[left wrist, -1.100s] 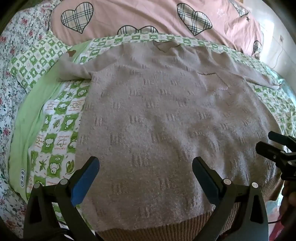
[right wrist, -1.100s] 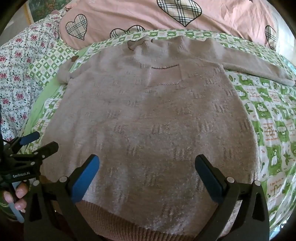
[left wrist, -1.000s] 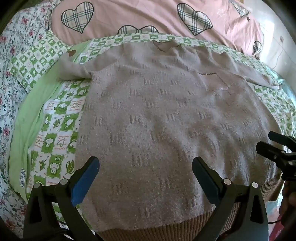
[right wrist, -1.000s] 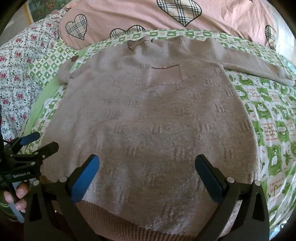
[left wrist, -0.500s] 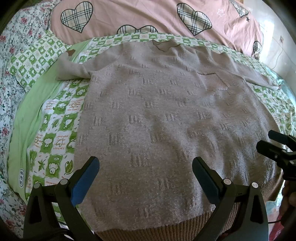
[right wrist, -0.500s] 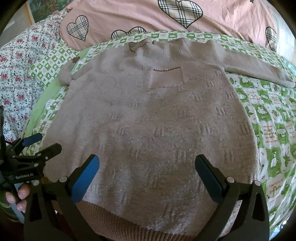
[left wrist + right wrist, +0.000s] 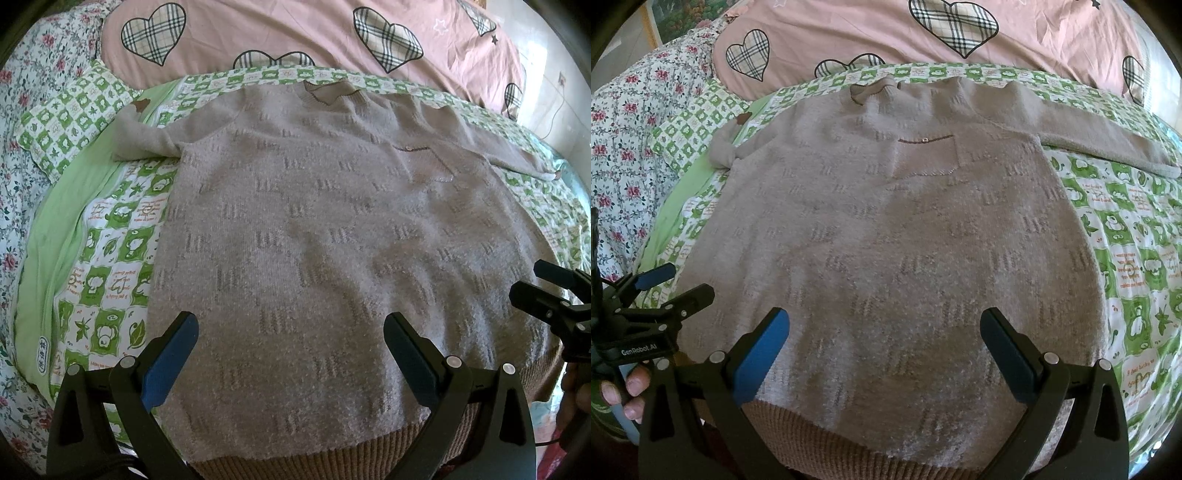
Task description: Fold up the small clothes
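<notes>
A taupe knit sweater (image 7: 332, 229) lies flat, front up, on a green-and-white checked bed sheet (image 7: 110, 258), neck far from me and ribbed hem nearest. Its chest pocket (image 7: 923, 155) shows. One sleeve (image 7: 1108, 140) stretches out right; the other (image 7: 144, 144) is bunched at the left. My left gripper (image 7: 290, 347) is open and empty over the hem's left part. My right gripper (image 7: 884, 347) is open and empty over the hem's right part. Each gripper shows in the other's view, the right (image 7: 546, 291) and the left (image 7: 668, 288).
A pink duvet with plaid hearts (image 7: 295, 33) lies across the far side of the bed. A floral quilt (image 7: 624, 147) lies to the left. A plain green sheet strip (image 7: 48, 236) runs along the left of the checked sheet.
Both grippers have shifted back and up very slightly, so the sweater sits a little lower in view. Both stay open. The sweater has not moved.
</notes>
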Action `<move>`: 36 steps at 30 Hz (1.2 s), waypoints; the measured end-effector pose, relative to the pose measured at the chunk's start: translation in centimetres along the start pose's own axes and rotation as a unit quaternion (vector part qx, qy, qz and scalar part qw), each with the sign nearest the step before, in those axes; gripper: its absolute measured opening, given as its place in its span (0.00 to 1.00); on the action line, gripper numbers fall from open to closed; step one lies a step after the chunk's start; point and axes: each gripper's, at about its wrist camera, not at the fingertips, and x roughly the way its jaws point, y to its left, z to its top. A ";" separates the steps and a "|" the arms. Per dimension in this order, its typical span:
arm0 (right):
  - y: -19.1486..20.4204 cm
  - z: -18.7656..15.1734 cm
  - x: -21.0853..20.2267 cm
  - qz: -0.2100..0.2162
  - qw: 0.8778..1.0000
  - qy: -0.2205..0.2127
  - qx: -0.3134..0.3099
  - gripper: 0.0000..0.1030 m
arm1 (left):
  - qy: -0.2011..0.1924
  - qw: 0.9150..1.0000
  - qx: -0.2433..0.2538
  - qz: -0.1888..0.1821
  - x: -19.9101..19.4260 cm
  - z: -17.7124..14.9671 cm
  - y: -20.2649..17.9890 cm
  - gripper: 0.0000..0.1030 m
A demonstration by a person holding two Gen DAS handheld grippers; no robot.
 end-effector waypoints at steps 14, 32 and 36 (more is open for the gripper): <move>-0.1 0.0 0.2 0.002 1.000 0.001 0.004 1.00 | -0.011 1.000 0.001 -0.001 0.3 0.1 -0.2 0.98; -4.7 2.2 0.0 -0.009 0.998 -0.018 0.052 1.00 | -0.021 1.000 -0.013 -0.006 2.0 2.9 0.5 0.98; -7.4 3.1 -0.6 -0.021 0.996 -0.030 0.075 1.00 | -0.030 0.999 -0.007 0.011 2.4 4.4 0.8 0.98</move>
